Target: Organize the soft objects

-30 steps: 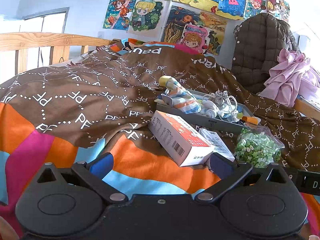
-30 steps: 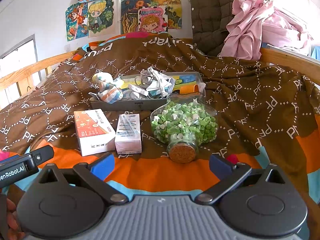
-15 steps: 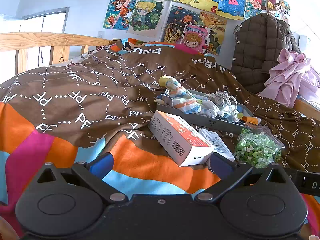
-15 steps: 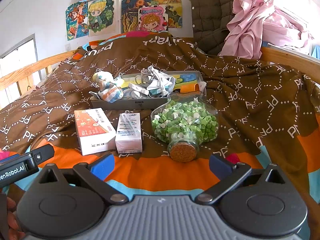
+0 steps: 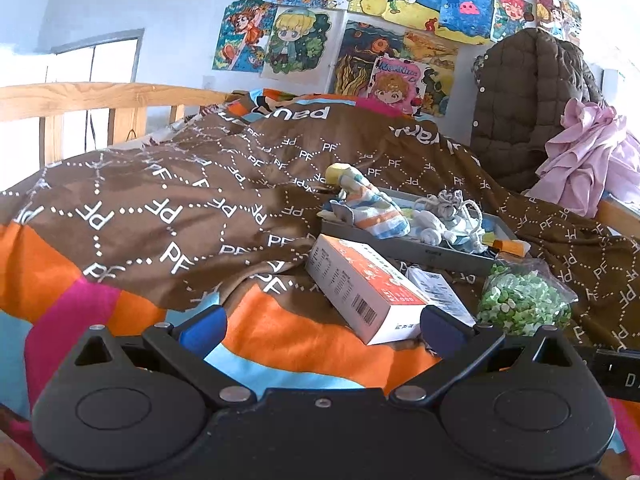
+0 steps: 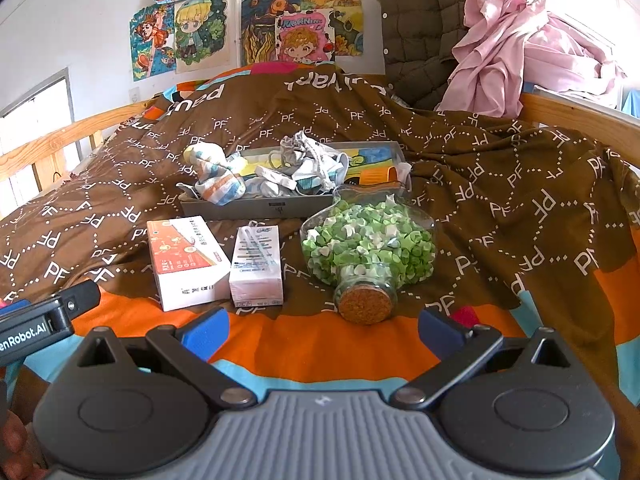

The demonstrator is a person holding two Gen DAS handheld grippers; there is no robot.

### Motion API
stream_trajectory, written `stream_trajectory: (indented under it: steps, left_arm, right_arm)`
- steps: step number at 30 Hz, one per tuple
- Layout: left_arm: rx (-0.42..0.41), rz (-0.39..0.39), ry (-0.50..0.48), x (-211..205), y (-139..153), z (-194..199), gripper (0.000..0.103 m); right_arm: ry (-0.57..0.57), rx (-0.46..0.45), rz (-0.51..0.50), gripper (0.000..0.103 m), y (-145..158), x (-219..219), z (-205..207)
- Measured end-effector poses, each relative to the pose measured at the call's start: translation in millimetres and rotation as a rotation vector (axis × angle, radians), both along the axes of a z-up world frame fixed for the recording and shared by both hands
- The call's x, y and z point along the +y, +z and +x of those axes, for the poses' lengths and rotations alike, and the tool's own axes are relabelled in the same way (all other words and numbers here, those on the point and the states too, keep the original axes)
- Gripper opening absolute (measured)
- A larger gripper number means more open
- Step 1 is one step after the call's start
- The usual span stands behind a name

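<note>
Both grippers are waiting low over the bed (image 6: 520, 208), and nothing is being held. The left gripper (image 5: 320, 326) and the right gripper (image 6: 322, 330) are keeping their jaws wide apart.

The soft things are sitting in the gray tray (image 6: 256, 206) further up the bed. A striped sock (image 6: 218, 184) is hanging over the tray's left end, its long way running from front to back. A gray and white cloth bundle (image 6: 304, 164) is lying in the middle.

I think a good grab is going in slowly over the boxes and pinching the sock across its short way.
</note>
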State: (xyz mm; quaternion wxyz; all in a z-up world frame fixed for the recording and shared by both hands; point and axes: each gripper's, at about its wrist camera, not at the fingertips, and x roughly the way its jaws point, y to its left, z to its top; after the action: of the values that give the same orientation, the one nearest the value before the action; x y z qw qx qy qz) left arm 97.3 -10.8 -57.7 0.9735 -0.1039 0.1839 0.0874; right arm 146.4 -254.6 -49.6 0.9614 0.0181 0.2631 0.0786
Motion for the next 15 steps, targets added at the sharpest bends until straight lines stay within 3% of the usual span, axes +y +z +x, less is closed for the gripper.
stream_trajectory:
  steps: [15]
  left_arm:
    - [0.017,0.014,0.008,0.2,0.6,1.2,0.102]
  right_arm:
    - [0.0,0.003,0.0,0.103,0.8,-0.1,1.2]
